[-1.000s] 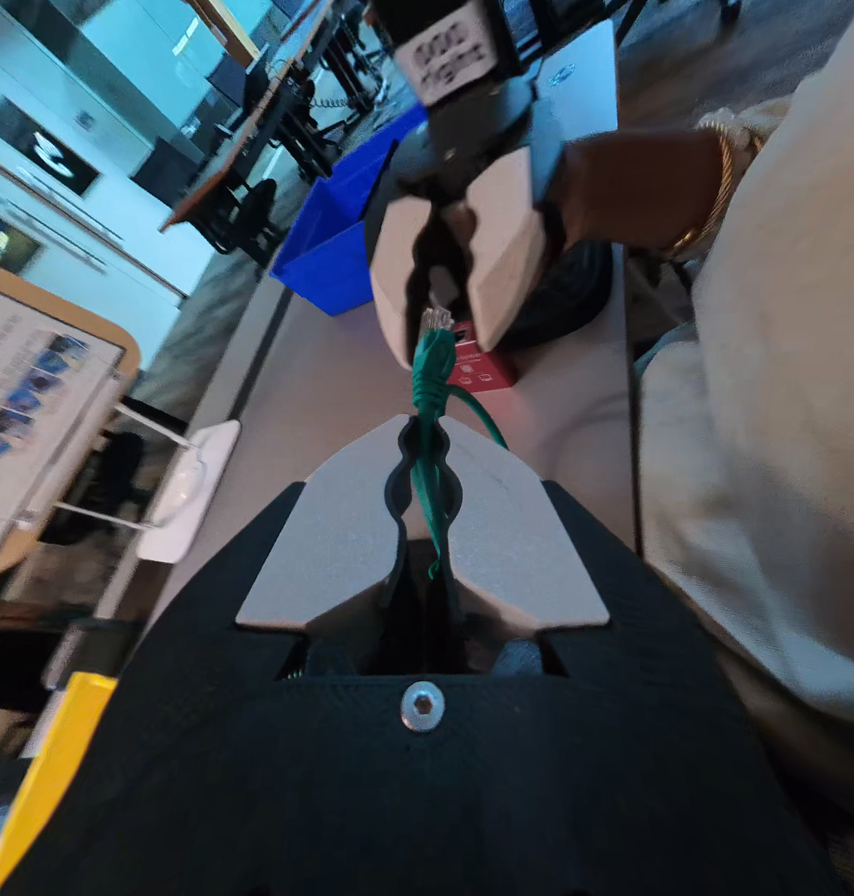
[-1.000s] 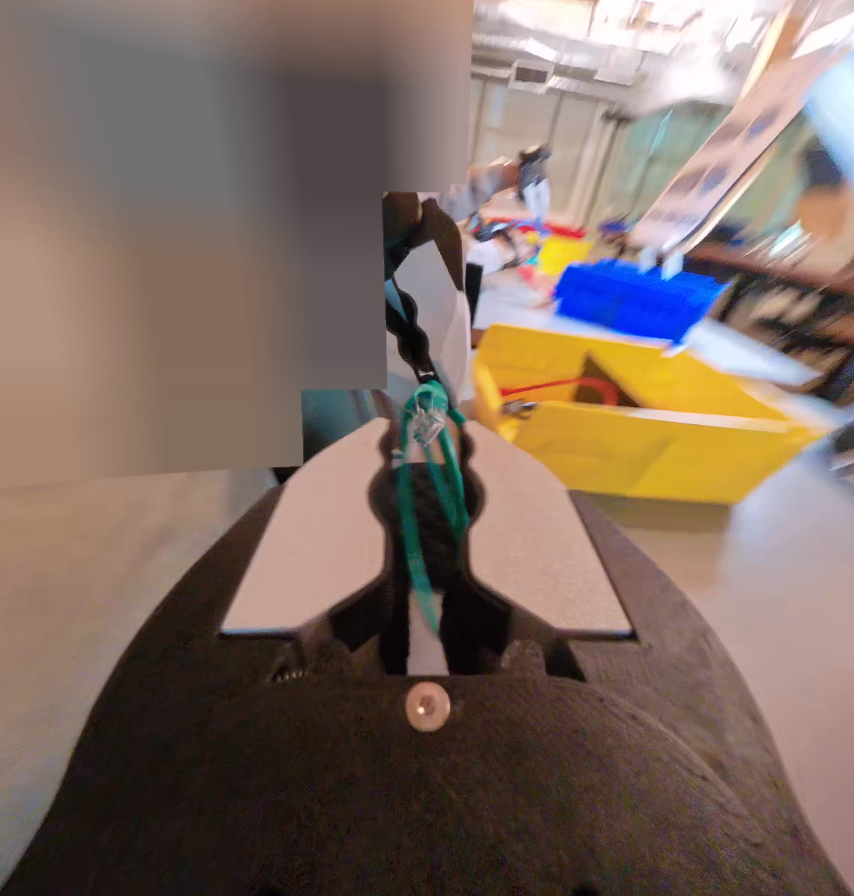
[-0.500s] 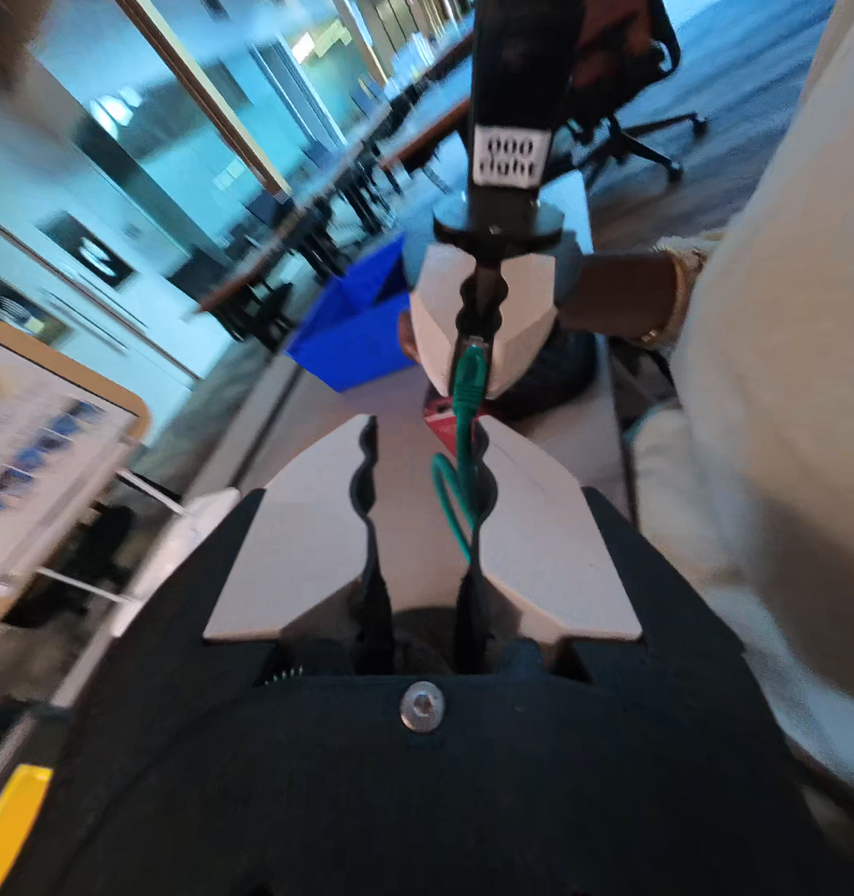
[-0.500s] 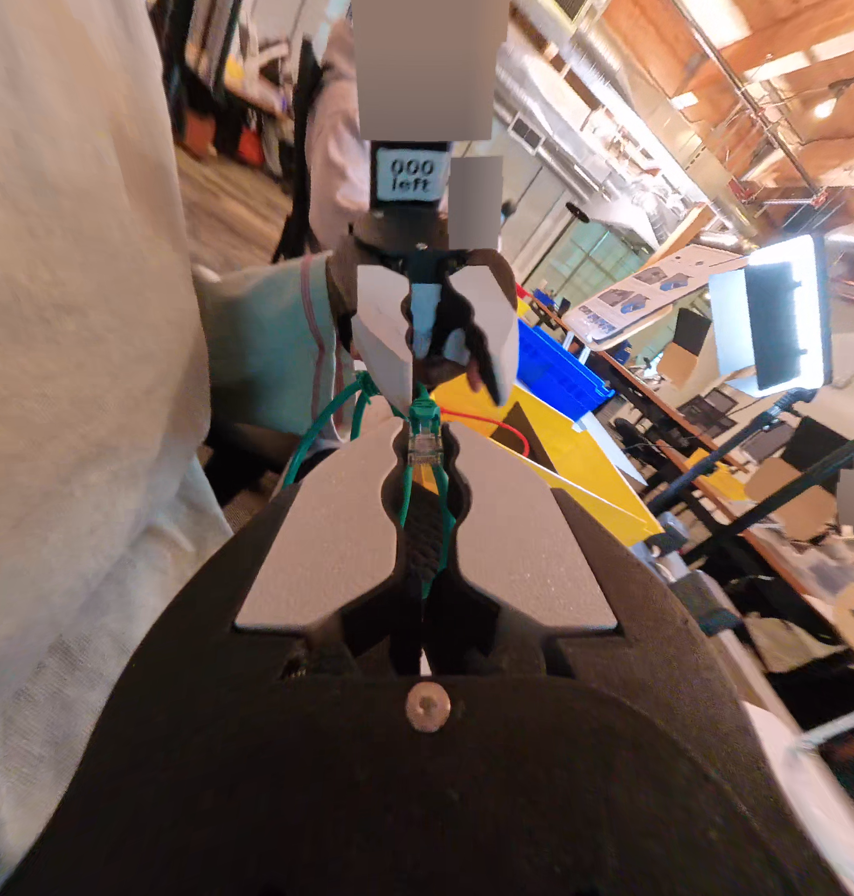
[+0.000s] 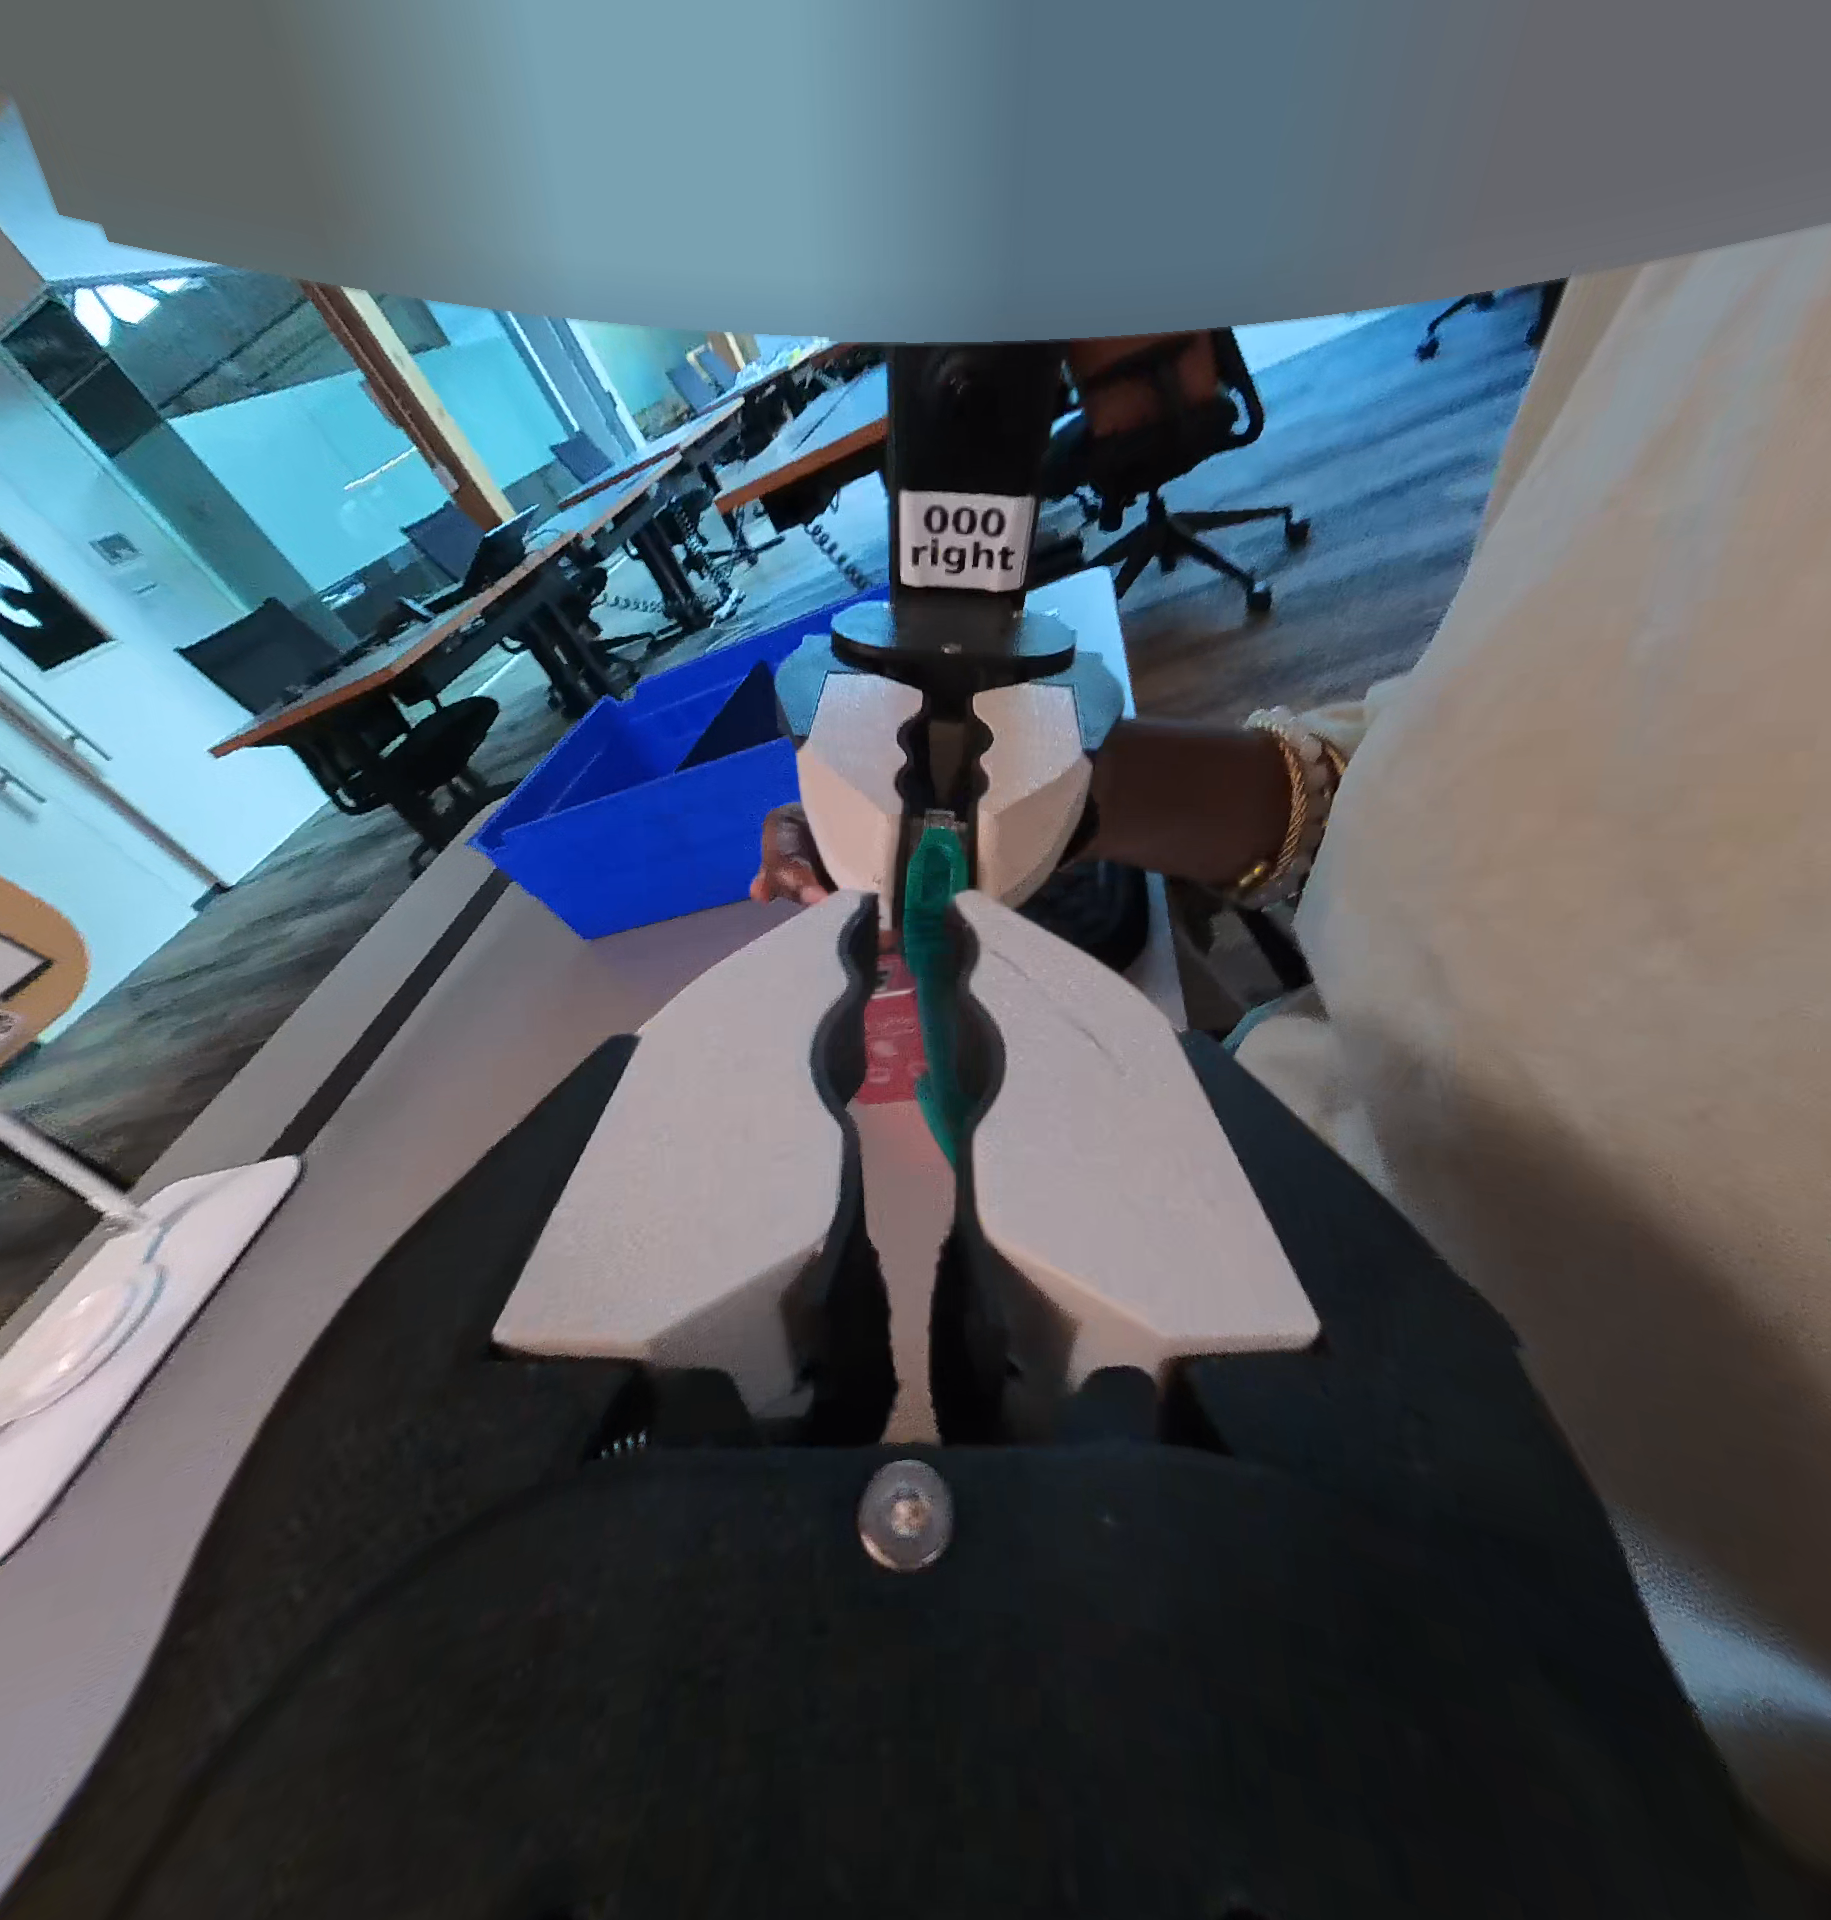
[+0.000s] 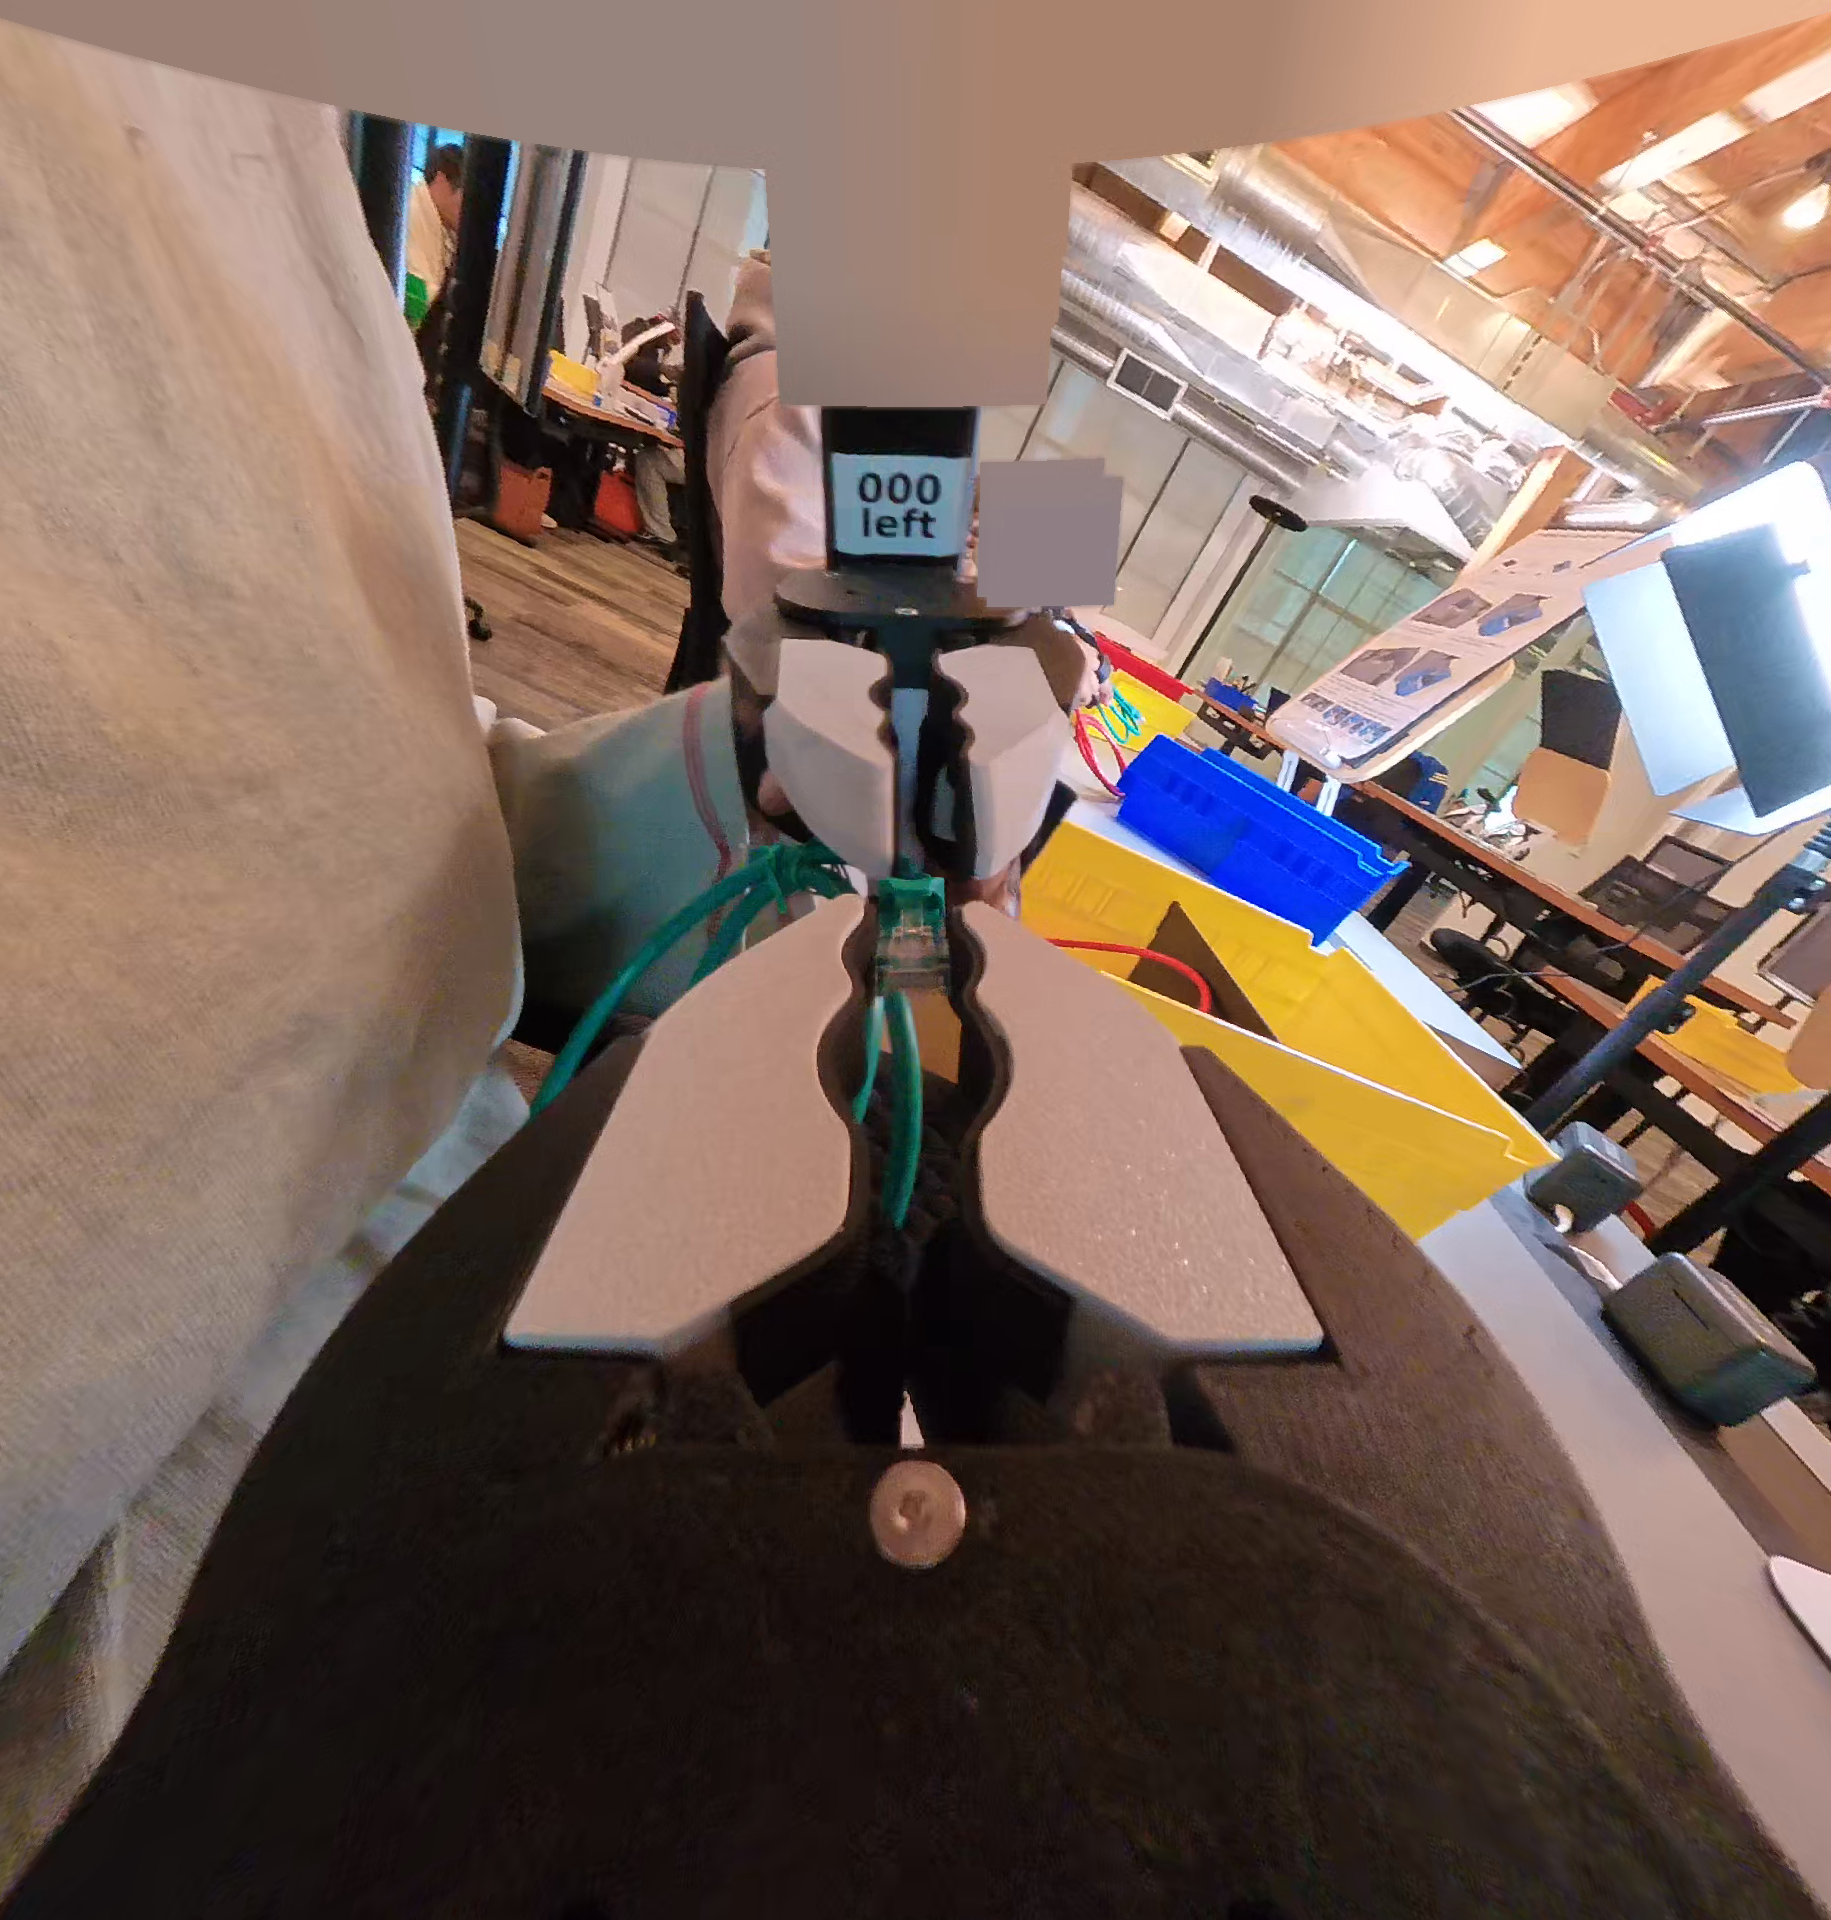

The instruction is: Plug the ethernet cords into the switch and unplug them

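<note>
Between both gripper tips, green ethernet cord (image 6: 909,940) hangs; switch hidden.

2 tongs (image 5: 916,914) (image 6: 911,925), 1 green cord (image 6: 906,935), 1 yellow bin (image 6: 1306,1049), 1 blue bin (image 5: 662,821).

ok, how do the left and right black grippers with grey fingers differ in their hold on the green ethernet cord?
Grip: the right gripper is shut on the clear plug of the green ethernet cord. The left gripper is partly open, with a gap showing beside the cord.
Contact: the right gripper pinches the plug at its fingertips. The left gripper only straddles the green boot, which lies against one finger.
Shared: they face each other tip to tip on the same cord.
</note>
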Action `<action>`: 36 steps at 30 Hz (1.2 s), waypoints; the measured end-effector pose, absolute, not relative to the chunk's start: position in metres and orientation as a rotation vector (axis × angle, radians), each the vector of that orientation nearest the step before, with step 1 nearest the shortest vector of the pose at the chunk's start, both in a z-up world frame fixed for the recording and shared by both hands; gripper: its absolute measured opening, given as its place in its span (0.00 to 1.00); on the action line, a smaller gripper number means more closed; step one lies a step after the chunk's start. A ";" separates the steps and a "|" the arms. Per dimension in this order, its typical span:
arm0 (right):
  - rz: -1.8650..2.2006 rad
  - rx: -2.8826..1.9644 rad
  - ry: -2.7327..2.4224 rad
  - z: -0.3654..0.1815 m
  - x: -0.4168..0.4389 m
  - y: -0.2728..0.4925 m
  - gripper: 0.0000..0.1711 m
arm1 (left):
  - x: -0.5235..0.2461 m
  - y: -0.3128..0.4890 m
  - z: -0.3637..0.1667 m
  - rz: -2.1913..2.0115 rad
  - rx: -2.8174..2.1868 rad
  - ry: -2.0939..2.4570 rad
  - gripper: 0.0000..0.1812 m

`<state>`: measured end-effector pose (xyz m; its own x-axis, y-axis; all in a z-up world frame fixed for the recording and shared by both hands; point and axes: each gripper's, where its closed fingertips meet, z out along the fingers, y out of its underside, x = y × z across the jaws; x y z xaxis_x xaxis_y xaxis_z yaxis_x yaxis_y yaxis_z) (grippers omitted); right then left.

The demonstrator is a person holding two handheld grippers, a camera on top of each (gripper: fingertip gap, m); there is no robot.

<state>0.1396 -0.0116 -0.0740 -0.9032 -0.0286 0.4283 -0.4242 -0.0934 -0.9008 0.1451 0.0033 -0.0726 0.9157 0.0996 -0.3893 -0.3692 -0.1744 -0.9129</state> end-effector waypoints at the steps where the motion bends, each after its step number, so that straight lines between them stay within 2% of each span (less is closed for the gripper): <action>1: 2.090 0.497 -1.909 -0.074 0.140 -0.012 0.08 | 0.147 0.004 -0.074 0.393 -1.698 0.210 0.05; 3: 2.112 0.493 -1.903 -0.074 0.140 -0.012 0.08 | 0.147 0.004 -0.074 0.379 -1.688 0.211 0.05; 8: 2.135 0.508 -1.892 -0.072 0.142 -0.012 0.07 | 0.148 0.003 -0.077 0.355 -1.685 0.217 0.15; 12: 2.127 0.500 -1.900 -0.073 0.141 -0.012 0.07 | 0.151 0.003 -0.081 0.324 -1.699 0.236 0.16; 14: 2.119 0.496 -1.895 -0.073 0.140 -0.013 0.07 | 0.151 0.004 -0.087 0.300 -1.733 0.233 0.15; 18: 2.102 0.495 -1.898 -0.073 0.141 -0.015 0.07 | 0.140 0.010 -0.094 0.373 -1.766 0.206 0.07; 36: 2.176 0.495 -1.857 -0.071 0.137 -0.001 0.07 | 0.142 0.003 -0.088 0.453 -1.800 0.218 0.04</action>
